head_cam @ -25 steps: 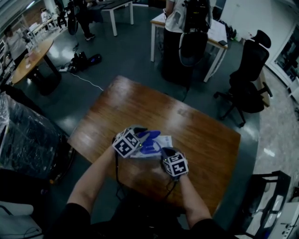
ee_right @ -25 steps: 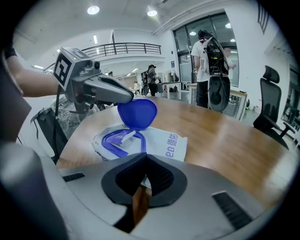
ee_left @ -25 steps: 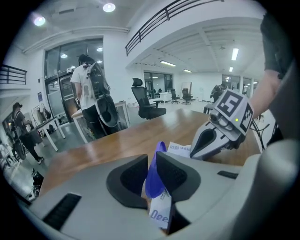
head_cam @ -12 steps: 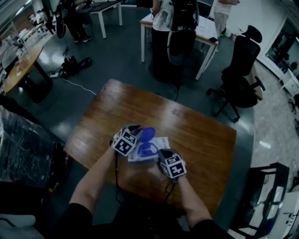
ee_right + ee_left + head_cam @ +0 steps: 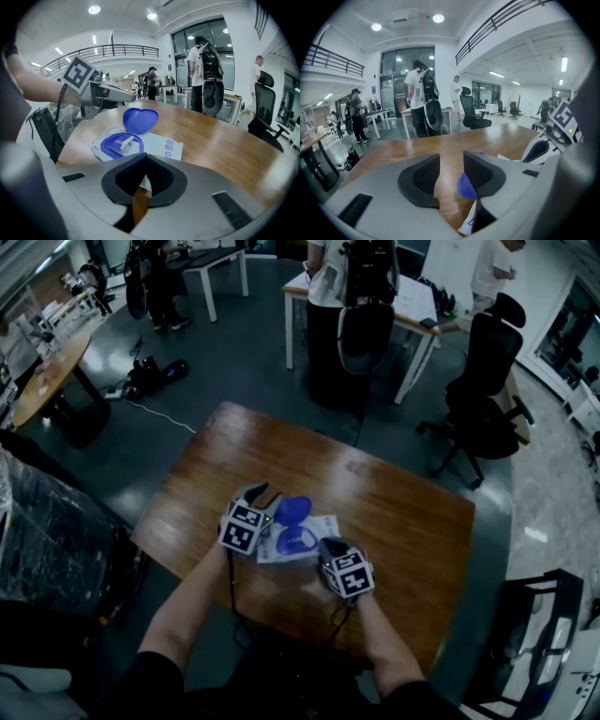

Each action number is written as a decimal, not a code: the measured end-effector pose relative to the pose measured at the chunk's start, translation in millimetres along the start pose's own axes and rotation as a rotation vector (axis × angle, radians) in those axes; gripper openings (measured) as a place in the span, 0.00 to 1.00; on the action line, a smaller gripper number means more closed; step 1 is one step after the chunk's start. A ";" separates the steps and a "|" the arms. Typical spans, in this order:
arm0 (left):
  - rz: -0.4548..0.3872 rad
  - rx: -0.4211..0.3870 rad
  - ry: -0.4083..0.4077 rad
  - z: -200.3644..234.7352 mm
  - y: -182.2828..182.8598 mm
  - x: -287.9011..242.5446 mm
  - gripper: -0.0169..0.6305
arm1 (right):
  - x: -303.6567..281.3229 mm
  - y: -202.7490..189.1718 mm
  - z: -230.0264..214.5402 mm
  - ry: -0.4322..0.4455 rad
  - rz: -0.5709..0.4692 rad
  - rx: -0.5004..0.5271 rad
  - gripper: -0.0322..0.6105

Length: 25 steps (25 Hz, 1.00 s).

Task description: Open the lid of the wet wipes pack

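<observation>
**Wet wipes pack [image 5: 326, 526] lying opened near the table's front edge**

We are looking down on one wooden table [image 5: 403, 512]. The single pack is lying flat on it, close to the edge nearest us and a little left of centre. Its one blue lid [image 5: 292, 510] is standing raised at the pack's far side, and the blue-rimmed opening is showing.

We are holding two grippers over the pack. The left gripper [image 5: 265, 495] is hovering just beside the lid; its jaws have just been opening and are standing apart, with nothing clamped between the pads. The right gripper [image 5: 323, 545] is keeping its jaws closed together at the pack's near edge; we cannot tell whether they are pinching the wrapper.

Bare wood is stretching away from the pack to the far and right edges. Dark floor is surrounding the table. One black office chair [image 5: 492, 381] is standing beyond the far right corner, and two people are standing by one white table [image 5: 417, 306] farther off.
</observation>
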<state>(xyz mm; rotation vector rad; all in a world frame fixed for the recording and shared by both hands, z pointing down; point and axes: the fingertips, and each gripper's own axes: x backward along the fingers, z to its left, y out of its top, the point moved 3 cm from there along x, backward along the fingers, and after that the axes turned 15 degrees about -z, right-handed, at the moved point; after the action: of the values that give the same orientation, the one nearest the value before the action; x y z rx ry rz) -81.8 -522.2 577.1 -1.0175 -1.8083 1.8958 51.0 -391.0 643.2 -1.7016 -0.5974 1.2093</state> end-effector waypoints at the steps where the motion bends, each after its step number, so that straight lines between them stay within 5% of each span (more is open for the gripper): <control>1: -0.017 0.005 0.011 -0.7 5.4 3.9 0.28 | 2.0 2.6 -3.4 -0.004 -0.017 0.001 0.07; 4: -0.035 0.013 0.046 -9.9 16.2 16.1 0.26 | 11.3 15.6 -6.8 0.009 -0.063 -0.013 0.07; 7: -0.031 0.024 0.106 -25.3 20.4 34.4 0.10 | 23.8 31.4 -2.5 0.031 -0.126 -0.029 0.07; 12: -0.067 0.071 0.158 -66.8 25.7 70.6 0.04 | 53.7 61.1 9.9 0.078 -0.257 -0.033 0.07; 25: -0.210 0.182 0.277 -158.5 77.4 158.9 0.04 | 156.9 125.4 50.2 0.213 -0.548 -0.040 0.07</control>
<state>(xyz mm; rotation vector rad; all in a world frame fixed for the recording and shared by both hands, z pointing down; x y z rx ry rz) -65.0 -311.1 469.9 -0.9340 -1.4934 1.6664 52.1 -301.6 456.5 -1.5323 -0.8866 0.6233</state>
